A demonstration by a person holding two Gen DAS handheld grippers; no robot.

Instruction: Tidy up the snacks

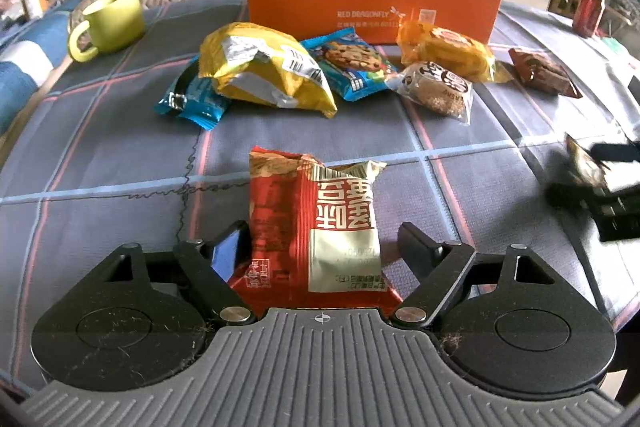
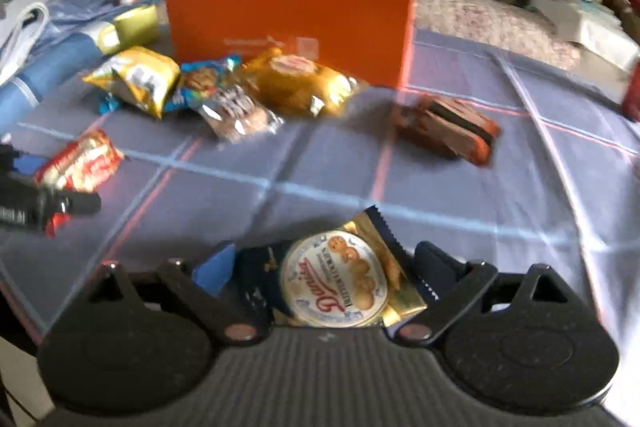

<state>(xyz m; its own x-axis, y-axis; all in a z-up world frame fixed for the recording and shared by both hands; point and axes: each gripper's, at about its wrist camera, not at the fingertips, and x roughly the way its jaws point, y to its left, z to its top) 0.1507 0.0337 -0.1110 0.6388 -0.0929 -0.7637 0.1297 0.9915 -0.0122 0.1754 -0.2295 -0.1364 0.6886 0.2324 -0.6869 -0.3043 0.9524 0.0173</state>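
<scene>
My left gripper [image 1: 320, 247] has a red and cream snack packet [image 1: 316, 223] between its fingers; the left finger touches it, the right finger stands a little off. My right gripper [image 2: 326, 267] is shut on a gold and blue butter cookie packet [image 2: 340, 279], held above the checked tablecloth [image 2: 280, 155]. An orange box [image 1: 372, 3] stands open at the far side, also in the right wrist view [image 2: 292, 23]. In front of it lie a yellow bag [image 1: 264, 67], blue cookie packets [image 1: 352, 61], a golden cake pack [image 1: 448, 51], a clear biscuit pack [image 1: 436, 87] and a brown packet [image 1: 544, 71].
A green mug [image 1: 112, 23] with a spoon stands at the far left. A red item [image 1: 588, 11] sits at the far right table edge. Cushions and clutter lie beyond the table. The right gripper shows blurred at the right edge of the left view [image 1: 596, 179].
</scene>
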